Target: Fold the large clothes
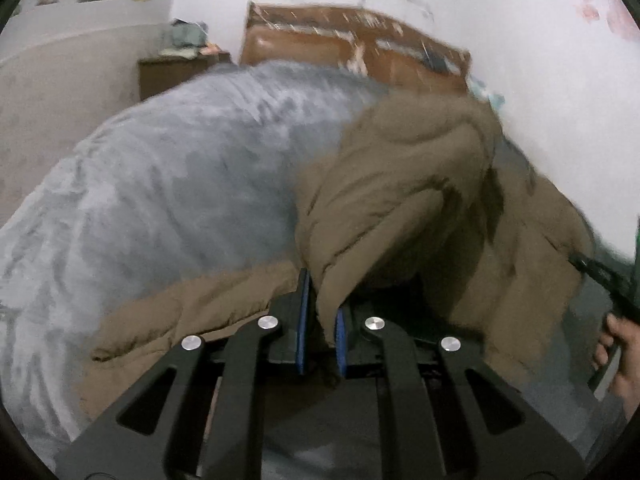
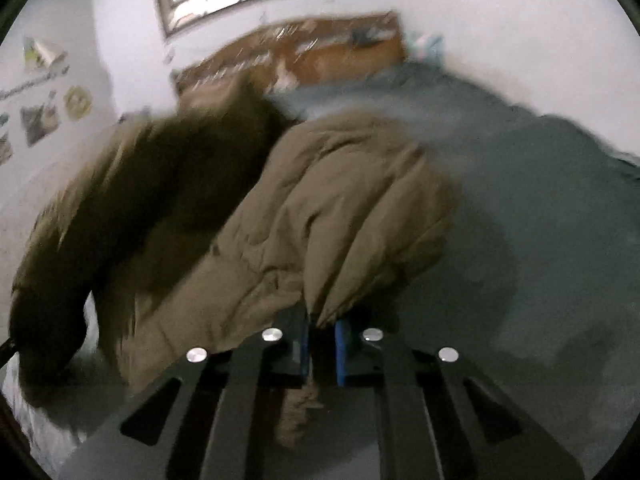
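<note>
Both claws, left claw [image 1: 320, 320] and right claw [image 2: 323, 344], are clamped on the tan padded jacket [image 1: 400, 184] lifted above the bed [image 1: 160, 184], so I should keep its edge taut and lower evenly.

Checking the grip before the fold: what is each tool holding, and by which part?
Both hold the tan padded coat. The left tool pinches a hanging fold of its edge; the right tool pinches a bunched edge. Which hem is unclear.
</note>
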{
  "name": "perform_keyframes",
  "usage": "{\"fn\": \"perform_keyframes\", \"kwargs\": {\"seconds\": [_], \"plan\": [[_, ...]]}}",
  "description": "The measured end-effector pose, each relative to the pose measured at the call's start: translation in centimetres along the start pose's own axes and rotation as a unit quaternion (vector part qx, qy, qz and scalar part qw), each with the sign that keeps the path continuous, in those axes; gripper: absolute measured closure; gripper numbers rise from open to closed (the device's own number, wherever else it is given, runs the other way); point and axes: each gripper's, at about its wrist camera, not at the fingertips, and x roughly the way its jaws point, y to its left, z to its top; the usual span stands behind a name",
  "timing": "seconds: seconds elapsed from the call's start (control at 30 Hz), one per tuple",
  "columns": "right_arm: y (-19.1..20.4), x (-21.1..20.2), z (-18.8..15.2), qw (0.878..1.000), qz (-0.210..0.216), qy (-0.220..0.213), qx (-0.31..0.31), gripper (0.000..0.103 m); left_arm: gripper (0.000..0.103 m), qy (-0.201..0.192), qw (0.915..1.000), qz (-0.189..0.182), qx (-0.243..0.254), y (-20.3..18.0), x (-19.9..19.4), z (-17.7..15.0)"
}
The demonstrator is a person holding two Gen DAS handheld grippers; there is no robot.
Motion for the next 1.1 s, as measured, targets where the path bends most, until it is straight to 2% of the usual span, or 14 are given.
{"fn": "perform_keyframes", "kwargs": {"seconds": [0.17, 0.37, 0.47, 0.53, 0.6, 0.7, 0.73, 0.8, 0.87, 0.9, 0.93, 1.0, 1.07, 1.1], "plan": [[-6.4, -7.2, 3.8, 0.990, -0.094, -0.071, 0.080, 0.095, 0.095, -0.061, 0.9965, 0.012, -0.056, 4.1, -6.1, 2.4], [-10.5, -14.2, 6.4, 0.979, -0.132, -0.123, 0.091, 0.096, 0.096, -0.132, 0.9859, 0.039, -0.095, 7.7, -13.4, 3.7], [-11.3, -17.3, 6.3, 0.974, -0.134, -0.153, 0.101, 0.096, 0.103, -0.183, 0.9753, 0.062, -0.107, 8.8, -17.1, 4.5], [-11.6, -19.6, 5.4, 0.968, -0.141, -0.180, 0.099, 0.096, 0.103, -0.236, 0.9595, 0.098, -0.118, 9.6, -20.5, 5.2], [-11.3, -21.0, 5.6, 0.967, -0.139, -0.191, 0.094, 0.096, 0.103, -0.245, 0.9555, 0.103, -0.129, 10.7, -22.3, 6.0], [-12.1, -19.9, 5.6, 0.972, -0.172, -0.144, 0.072, 0.087, 0.103, -0.205, 0.9658, 0.092, -0.130, 11.5, -21.1, 6.1], [-12.8, -18.0, 5.3, 0.975, -0.190, -0.100, 0.062, 0.074, 0.103, -0.179, 0.9724, 0.091, -0.118, 11.4, -19.7, 5.8], [-14.9, -13.1, 3.8, 0.976, -0.210, 0.018, 0.057, 0.071, 0.103, -0.150, 0.9782, 0.096, -0.107, 11.0, -17.7, 4.9], [-17.0, -11.3, 2.1, 0.971, -0.210, 0.067, 0.089, 0.071, 0.071, -0.121, 0.9827, 0.100, -0.099, 10.1, -15.2, 4.1], [-17.2, -11.4, 2.1, 0.971, -0.211, 0.064, 0.093, 0.071, 0.039, -0.115, 0.9838, 0.096, -0.098, 10.0, -14.3, 4.0], [-17.0, -11.9, 2.4, 0.971, -0.213, 0.055, 0.090, 0.071, 0.027, -0.111, 0.9855, 0.090, -0.091, 9.4, -13.3, 3.6], [-15.9, -13.3, 3.4, 0.975, -0.206, 0.017, 0.075, 0.064, 0.023, -0.102, 0.9898, 0.075, -0.066, 7.3, -11.9, 2.8], [-14.8, -14.1, 4.0, 0.981, -0.185, -0.003, 0.065, 0.049, 0.016, -0.088, 0.9930, 0.066, -0.041, 5.5, -10.5, 2.0], [-14.5, -14.2, 4.3, 0.984, -0.163, -0.004, 0.072, 0.033, 0.016, -0.080, 0.9950, 0.057, -0.020, 4.0, -9.4, 1.8]]}}
